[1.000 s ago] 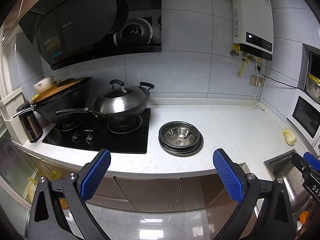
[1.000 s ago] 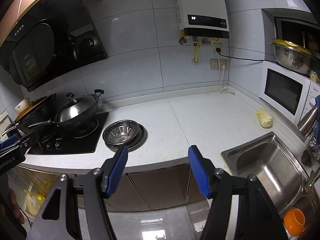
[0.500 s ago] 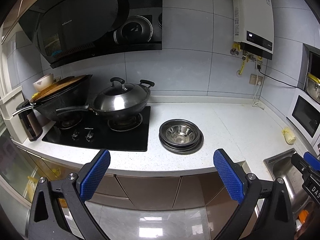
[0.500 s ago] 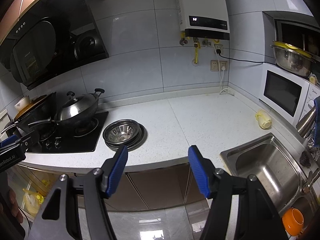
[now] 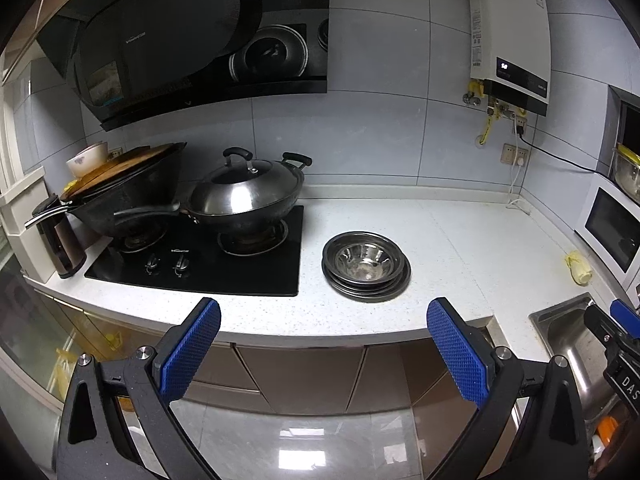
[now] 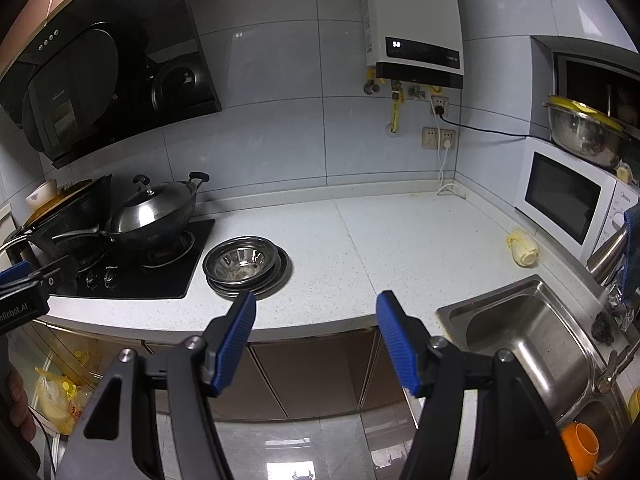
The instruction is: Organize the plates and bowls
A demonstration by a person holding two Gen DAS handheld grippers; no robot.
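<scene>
Stretching across both views, a white speckled counter [image 5: 400,232] is running from a black stove [image 5: 208,264] on the left to a steel sink [image 6: 532,328] on the right, with grey tiled wall behind it. Above the stove a black range hood [image 5: 180,40] is hanging, and farther right a white water heater [image 6: 412,20] is sitting on the wall with a lit display. A white microwave [image 6: 568,204] is standing at the right end of the counter, carrying a steel basin [image 6: 580,132] on top.

On the stove a lidded steel wok [image 5: 248,196] is sitting on the right burner, and a black wok [image 5: 128,188] is resting on the left burner with a wooden board and a small white bowl on top of it.

The stack of steel plates and bowls [image 5: 366,266] is sitting on the counter just beside the stove's right edge, the bowl nested on top of the flatter plates, touched by neither tool.

The left gripper [image 5: 324,354] is hovering in front of the counter edge with its blue pads spread wide and nothing between them. The right gripper [image 6: 316,340] is also hanging short of the counter, its jaws parted and empty, the stack lying just beyond its left finger.

A pale yellow cup [image 6: 522,248] is lying on its side near the microwave, well apart from the stack. An orange cup [image 6: 580,444] is showing low at the sink's near corner.
</scene>
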